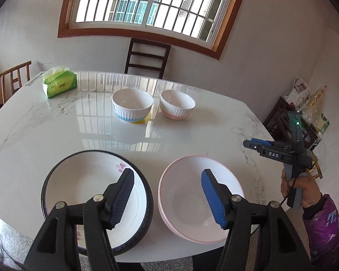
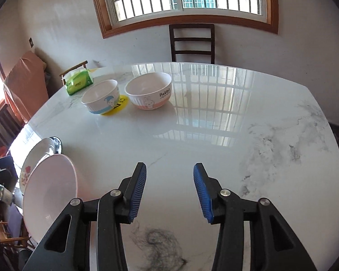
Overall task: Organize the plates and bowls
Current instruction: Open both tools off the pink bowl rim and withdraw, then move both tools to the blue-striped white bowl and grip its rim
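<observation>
Two plates lie at the near edge of the white marble table [image 1: 192, 135]: a dark-rimmed flowered plate [image 1: 79, 180] on the left and a pink-rimmed plate [image 1: 187, 194] on the right. My left gripper [image 1: 167, 174] is open and empty, hovering above the gap between them. Farther back stand a blue-striped bowl [image 1: 132, 107] and a pink-striped bowl [image 1: 177, 107]. My right gripper [image 2: 169, 169] is open and empty over bare table right of the pink plate [image 2: 49, 189]; the right gripper also shows in the left wrist view [image 1: 255, 145]. Both bowls [image 2: 101, 96] [image 2: 149, 92] lie ahead left.
A green tissue pack [image 1: 60, 83] sits at the table's far left. A yellow disc [image 2: 118, 106] lies under the blue bowl. A dark chair [image 1: 147, 58] stands behind the table under the window, a wooden chair [image 1: 15, 76] at left. Clutter fills a dark shelf [image 1: 289, 117] at right.
</observation>
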